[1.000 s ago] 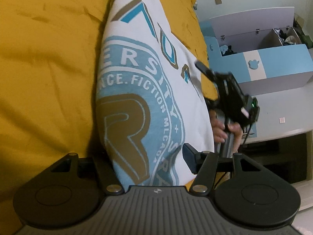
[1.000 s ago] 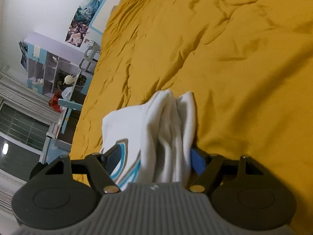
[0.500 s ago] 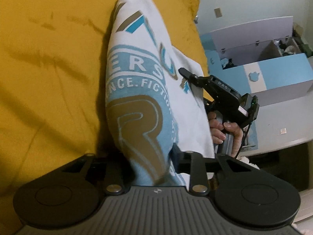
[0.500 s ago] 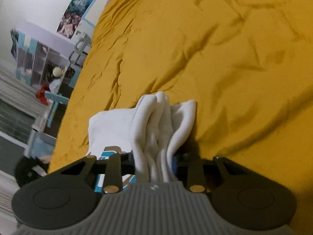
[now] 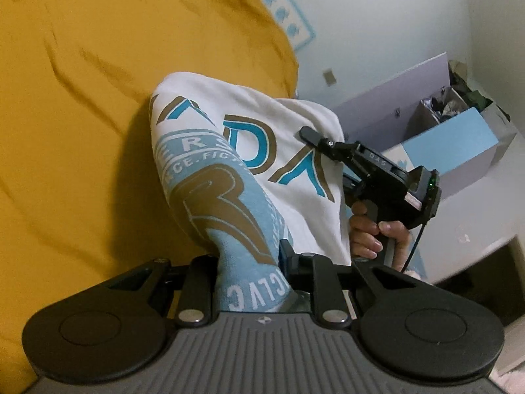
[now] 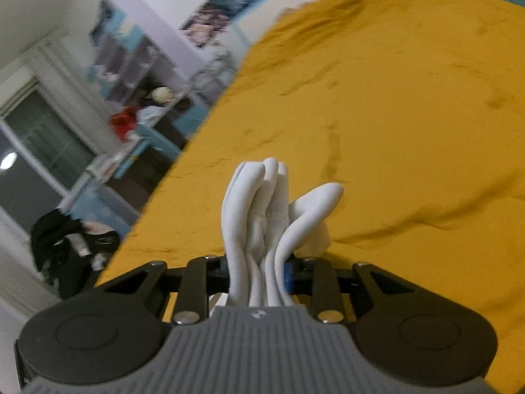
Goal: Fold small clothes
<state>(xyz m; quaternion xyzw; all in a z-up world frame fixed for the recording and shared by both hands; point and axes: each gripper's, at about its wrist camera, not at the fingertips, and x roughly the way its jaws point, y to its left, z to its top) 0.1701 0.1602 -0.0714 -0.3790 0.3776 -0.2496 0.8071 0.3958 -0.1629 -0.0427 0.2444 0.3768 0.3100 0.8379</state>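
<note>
- Your left gripper (image 5: 251,272) has its jaws closing on the shirt (image 5: 295,177); the printed cloth is bunched tight between the fingers, so it is held.
- Your right gripper (image 6: 259,271) also has its jaws closing, on a thick bundle of plain white folds of the same shirt, which stand up between the fingers in soft rounded ridges.
- The shirt is white, soft knit, with a large print in light blue, teal and brown-gold: big letters and a round badge with small text. It hangs between the two grippers, above the bed (image 5: 65,131).
- The bed has a mustard-yellow cover, matte and a little wrinkled, with shallow creases.
- The left view shows the printed front of the shirt and your right hand (image 5: 377,229) around the handle of the black right gripper, beside the edge of the cloth. It also shows a pale blue and grey cabinet (image 5: 459,144) against a white wall.
- The right view shows only the unprinted edge of the cloth. Behind the bed you see a blurred window (image 6: 36,144), shelves (image 6: 137,59) and posters (image 6: 216,16) on the wall, which the left view does not give.
</note>
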